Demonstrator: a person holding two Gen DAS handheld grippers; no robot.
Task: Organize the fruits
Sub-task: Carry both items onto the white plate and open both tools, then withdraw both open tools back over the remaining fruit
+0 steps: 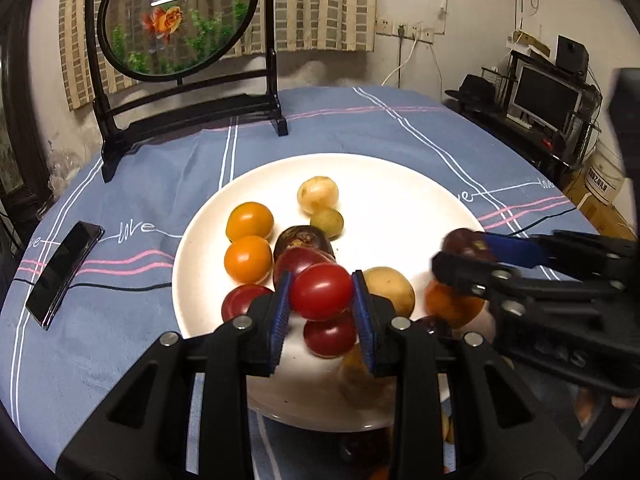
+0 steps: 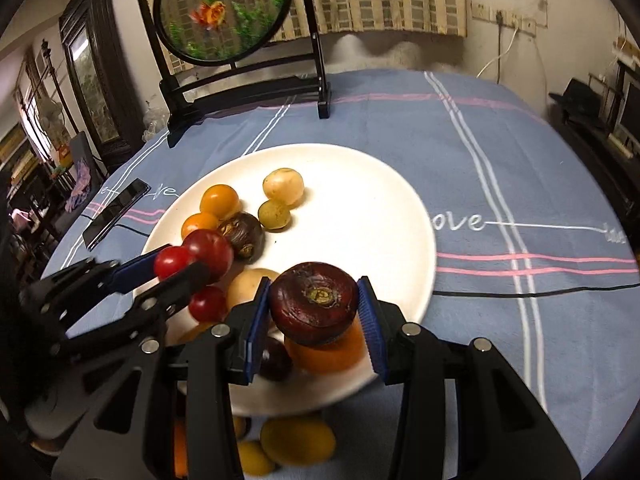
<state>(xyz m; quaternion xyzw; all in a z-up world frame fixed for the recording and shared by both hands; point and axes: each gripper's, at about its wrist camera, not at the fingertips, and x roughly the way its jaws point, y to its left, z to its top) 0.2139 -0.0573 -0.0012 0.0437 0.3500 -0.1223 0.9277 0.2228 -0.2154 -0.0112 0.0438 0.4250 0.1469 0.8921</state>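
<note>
Left tongs [image 1: 322, 300] clamped on red tomato [image 1: 321, 291], right tongs [image 2: 314, 308] on dark fruit [image 2: 313, 304]; both directly above white plate [image 1: 400, 184].

Your table [image 1: 360, 128] carries a blue cloth crossed by white and pink stripes and the stitched word "love". At 11 o'clock on it stands a black wooden stand [image 1: 192, 108] framing a round goldfish panel [image 1: 178, 16]. A dark phone [image 1: 62, 272] lies at 9 o'clock, with a black cable running from it. Behind the stand, a beige checked curtain [image 1: 324, 4] hangs on a stained, pale wall. Wall sockets [image 1: 404, 30] with a white cord sit at 1 o'clock. At 3 o'clock you see a dark shelf unit holding a monitor [image 1: 546, 94], with a black hat [image 1: 478, 90] beside it. In the right wrist view, a dark framed cabinet [image 2: 94, 72] stands at 10 o'clock.
</note>
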